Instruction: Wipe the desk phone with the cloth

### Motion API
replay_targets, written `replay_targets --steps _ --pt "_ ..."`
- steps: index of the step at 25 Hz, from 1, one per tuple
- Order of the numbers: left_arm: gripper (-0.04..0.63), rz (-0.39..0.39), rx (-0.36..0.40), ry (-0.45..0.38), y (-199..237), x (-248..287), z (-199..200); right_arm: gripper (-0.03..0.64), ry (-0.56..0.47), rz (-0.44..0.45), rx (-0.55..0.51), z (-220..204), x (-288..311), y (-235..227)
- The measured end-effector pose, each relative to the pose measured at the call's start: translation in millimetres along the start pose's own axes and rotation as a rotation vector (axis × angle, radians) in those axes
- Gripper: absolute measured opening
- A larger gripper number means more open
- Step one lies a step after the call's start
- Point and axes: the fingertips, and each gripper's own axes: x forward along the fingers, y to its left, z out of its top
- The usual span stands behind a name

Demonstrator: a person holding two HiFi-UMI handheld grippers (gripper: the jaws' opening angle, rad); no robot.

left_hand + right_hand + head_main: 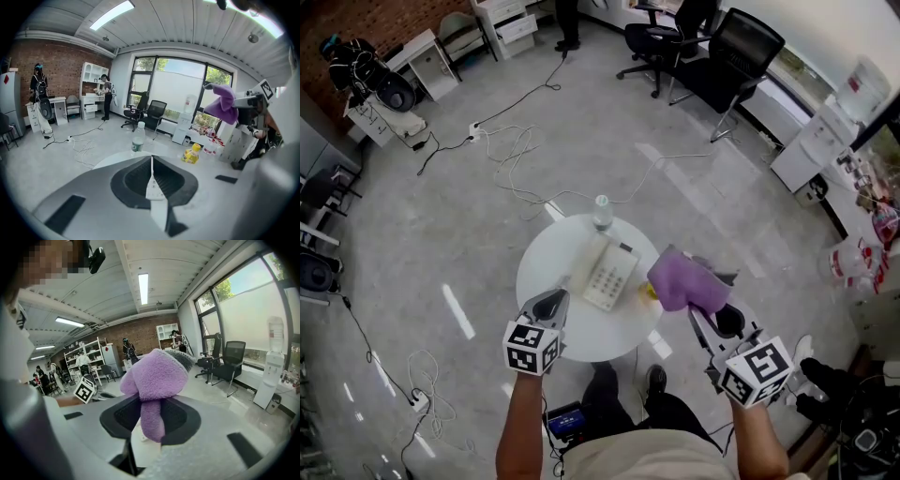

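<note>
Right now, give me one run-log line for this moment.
left tool: shut, empty | right tool: gripping purple cloth | desk phone: on round table, untouched

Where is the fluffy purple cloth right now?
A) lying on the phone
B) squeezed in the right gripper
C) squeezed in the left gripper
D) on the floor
B: the purple cloth bunches out of the right gripper, whose jaws pinch it, held off to the side of the desk phone on the round table.

We see a purple cloth (pixel 682 281), a white desk phone (pixel 607 270) on a white table (pixel 546 267), and a yellow bottle (pixel 648 293) beside the phone.
</note>
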Motion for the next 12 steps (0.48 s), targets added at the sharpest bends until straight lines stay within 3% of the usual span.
replay_targets --steps 12 --pt "0.011 -0.023 -0.002 0.040 12 34 -11 0.103 0.034 -0.023 0.022 -14 13 -7"
